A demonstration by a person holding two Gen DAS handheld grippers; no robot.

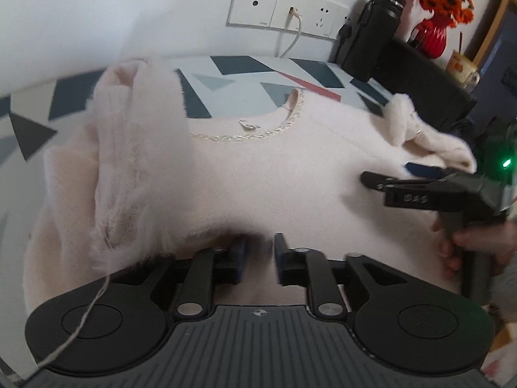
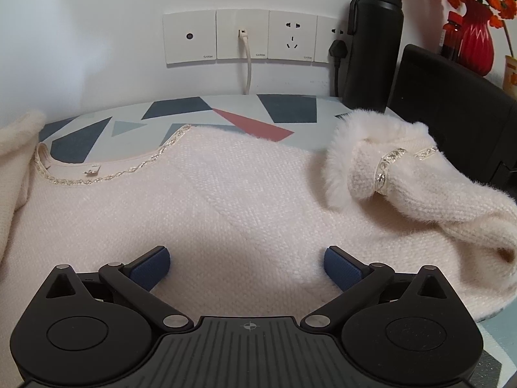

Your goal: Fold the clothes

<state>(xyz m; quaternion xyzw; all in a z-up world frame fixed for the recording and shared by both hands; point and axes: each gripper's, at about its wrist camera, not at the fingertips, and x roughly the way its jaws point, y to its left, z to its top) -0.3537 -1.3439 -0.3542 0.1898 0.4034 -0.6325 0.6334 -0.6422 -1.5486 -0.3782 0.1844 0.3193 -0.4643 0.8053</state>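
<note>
- Fuzzy cream knit bunches against your left tongs [image 1: 260,252]; their jaws stand narrow, and whether they pinch the fabric you cannot tell, since the fur hides the tips.
- Your right tongs [image 2: 247,266] stand wide and empty, low over the middle of the sweater [image 2: 226,213].
- Judging by this, you are mid-fold on the left side: the left sleeve [image 1: 129,161] is lifted and draped inward over the body.
- Next, lay that sleeve flat across the chest, then bring the right tongs to the right sleeve [image 2: 404,187], which lies crumpled near the sweater's edge.
- Spread on the patterned surface [image 2: 181,110], neckline [image 2: 106,174] toward the wall, the sweater shows silver trim at collar and cuff.
</note>
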